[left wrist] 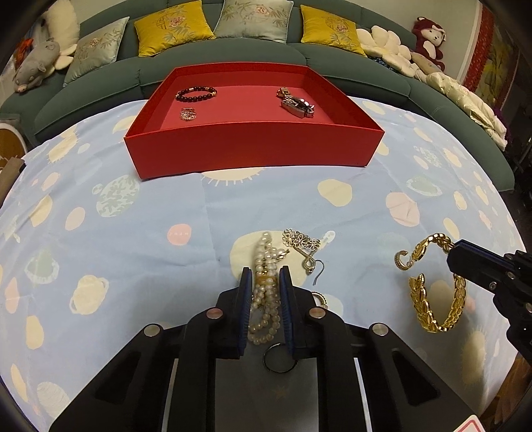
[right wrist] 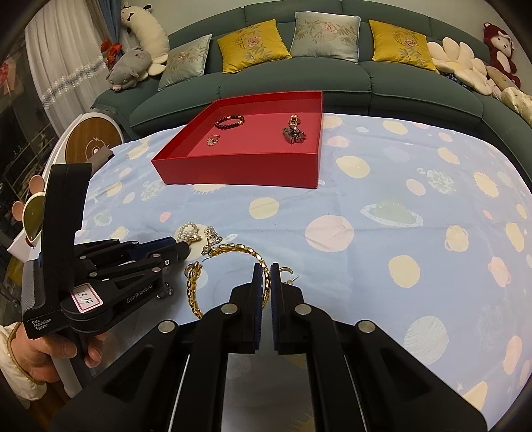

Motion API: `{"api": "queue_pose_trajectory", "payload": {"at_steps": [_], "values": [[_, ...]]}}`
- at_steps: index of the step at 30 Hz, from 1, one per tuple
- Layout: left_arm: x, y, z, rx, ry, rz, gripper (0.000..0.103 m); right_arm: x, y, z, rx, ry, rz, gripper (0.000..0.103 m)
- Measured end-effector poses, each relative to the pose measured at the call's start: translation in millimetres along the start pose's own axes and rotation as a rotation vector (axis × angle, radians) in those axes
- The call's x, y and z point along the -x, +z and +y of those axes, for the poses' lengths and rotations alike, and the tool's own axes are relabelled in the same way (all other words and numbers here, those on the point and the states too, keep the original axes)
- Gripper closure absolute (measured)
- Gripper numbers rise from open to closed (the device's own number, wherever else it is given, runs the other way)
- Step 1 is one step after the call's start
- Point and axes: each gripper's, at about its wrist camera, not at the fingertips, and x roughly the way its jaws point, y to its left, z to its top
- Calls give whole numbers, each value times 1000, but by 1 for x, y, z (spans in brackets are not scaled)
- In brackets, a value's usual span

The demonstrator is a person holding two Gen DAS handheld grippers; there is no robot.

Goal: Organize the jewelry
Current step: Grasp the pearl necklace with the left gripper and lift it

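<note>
While sitting under a pale blue cloth [left wrist: 133, 206] with planet and sun prints, surface [right wrist: 415, 186] carrying a red tray [left wrist: 252, 149] at the far side, backing onto a green sofa [right wrist: 332, 79] with yellow and grey cushions [left wrist: 173, 26] and plush toys [right wrist: 129, 71] at both ends. White curtain [right wrist: 66, 59] hanging left in the right wrist view.

Tray holding a dark bead bracelet [left wrist: 196, 93], a small sparkly piece [left wrist: 188, 114] just in front of it, and a metal watch [left wrist: 296, 103] well apart on the right.

Left tool [left wrist: 264, 275] closing narrow on a pearl strand [left wrist: 266, 299], pads pressing both sides, strand bunched between them and trailing forward onto the cloth. Flower earring [left wrist: 302, 242] with hook lying just beside the right pad, not touching it as far as visible. Dark ring [left wrist: 279, 357] lying under the tool body.

Right tool [right wrist: 266, 275] clamping tight on a gold leaf-pattern bangle [right wrist: 226, 249], gripping its rim, rest of the hoop curving left toward the left tool. Hand [right wrist: 43, 352] gripping the left tool's handle at lower left.
</note>
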Motion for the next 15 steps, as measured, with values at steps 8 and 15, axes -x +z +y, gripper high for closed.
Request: {"api": "queue_pose_trajectory", "payload": {"at_steps": [8, 15], "values": [[21, 4, 6, 21, -41, -35, 94, 0, 7, 6, 2, 10, -14, 99], [36, 8, 10, 34, -63, -65, 94, 2, 11, 12, 2, 17, -27, 99]]}}
